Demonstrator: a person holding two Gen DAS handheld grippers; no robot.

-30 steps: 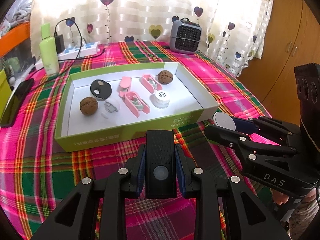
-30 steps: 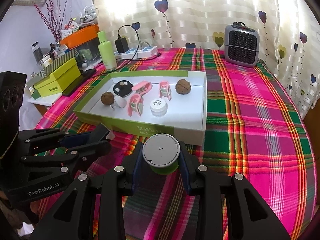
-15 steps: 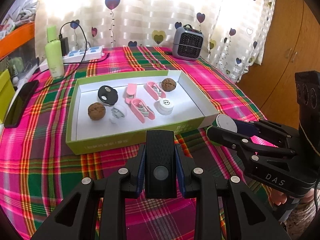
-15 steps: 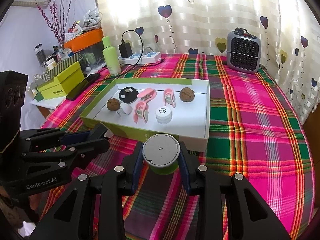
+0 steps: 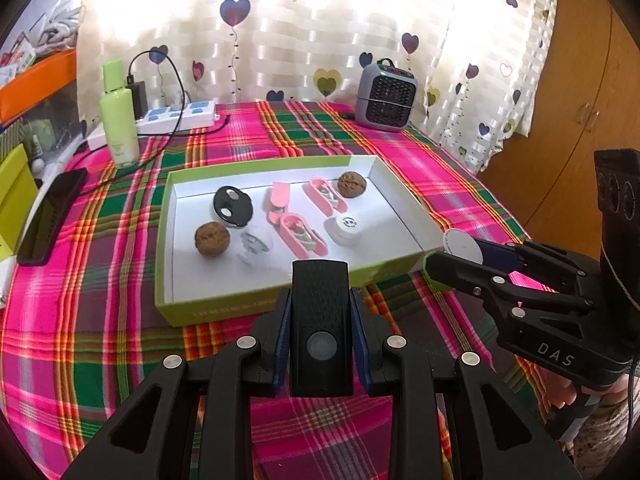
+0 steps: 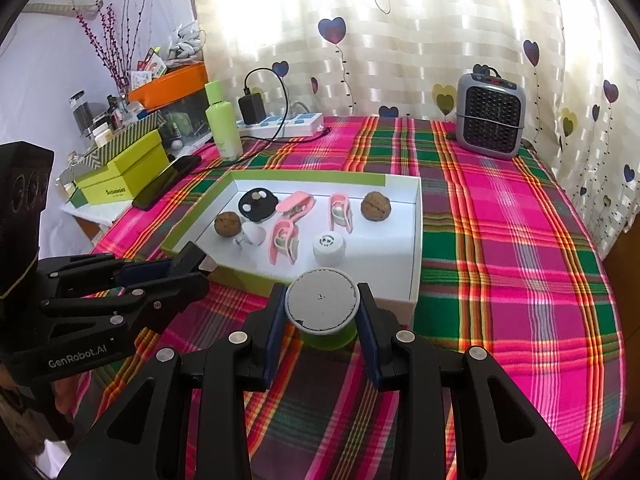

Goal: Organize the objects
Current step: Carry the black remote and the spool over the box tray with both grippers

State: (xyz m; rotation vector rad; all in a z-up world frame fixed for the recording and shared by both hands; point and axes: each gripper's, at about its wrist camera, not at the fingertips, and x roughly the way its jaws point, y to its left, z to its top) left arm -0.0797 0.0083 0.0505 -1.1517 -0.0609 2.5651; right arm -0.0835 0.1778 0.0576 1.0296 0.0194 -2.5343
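A green-walled white tray (image 5: 256, 304) (image 6: 414, 240) lies on the plaid tablecloth. It holds two walnuts (image 5: 212, 239) (image 5: 352, 185), several pink clips (image 5: 300, 236), a black disc (image 5: 232, 206) and a white cap (image 5: 347, 229). My left gripper (image 5: 320, 344) is shut on a black rectangular device (image 5: 320, 320), raised in front of the tray's near wall. My right gripper (image 6: 322, 320) is shut on a green spool with a white top (image 6: 322, 308), raised near the tray's near right corner; it also shows in the left wrist view (image 5: 460, 246).
A grey heater (image 5: 384, 98) (image 6: 490, 120) stands at the back. A green bottle (image 5: 118, 114), a power strip (image 5: 176, 120) and a black phone (image 5: 50, 216) lie at the left. Green boxes (image 6: 120, 178) sit off the table's left side.
Both grippers have lifted and pulled back a little from the tray, each keeping its object. The tray looks smaller and farther now.
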